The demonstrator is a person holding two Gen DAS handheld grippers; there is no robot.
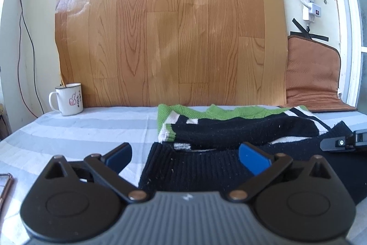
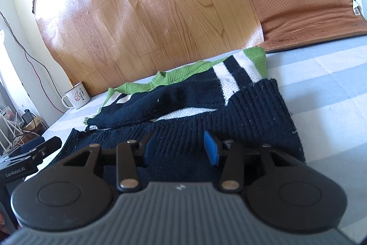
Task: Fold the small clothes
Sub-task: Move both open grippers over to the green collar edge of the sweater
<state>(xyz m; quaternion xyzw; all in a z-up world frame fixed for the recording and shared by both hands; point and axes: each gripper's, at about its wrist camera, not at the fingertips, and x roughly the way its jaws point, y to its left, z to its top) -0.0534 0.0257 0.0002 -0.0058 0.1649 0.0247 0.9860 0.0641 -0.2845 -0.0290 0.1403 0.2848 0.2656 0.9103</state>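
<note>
A knit sweater (image 1: 229,130), black with white stripes and green edging, lies bunched and partly folded on the striped bedsheet (image 1: 91,130). My left gripper (image 1: 184,150) is wide open just in front of its ribbed black hem (image 1: 190,169); the pads touch nothing. My right gripper (image 2: 180,144) hovers low over the same sweater (image 2: 183,93), jaws half apart, with the ribbed hem (image 2: 252,111) lying flat between and under them, not pinched. Each gripper shows in the other's view: the right gripper (image 1: 339,142) at the right edge, the left gripper (image 2: 41,148) at the left edge.
A white enamel mug (image 1: 68,99) stands at the back left of the bed. A wood-pattern sheet (image 1: 169,26) covers the wall behind. A brown cushion (image 1: 312,75) leans at the back right. Cables and clutter (image 2: 20,128) sit beyond the left edge of the bed.
</note>
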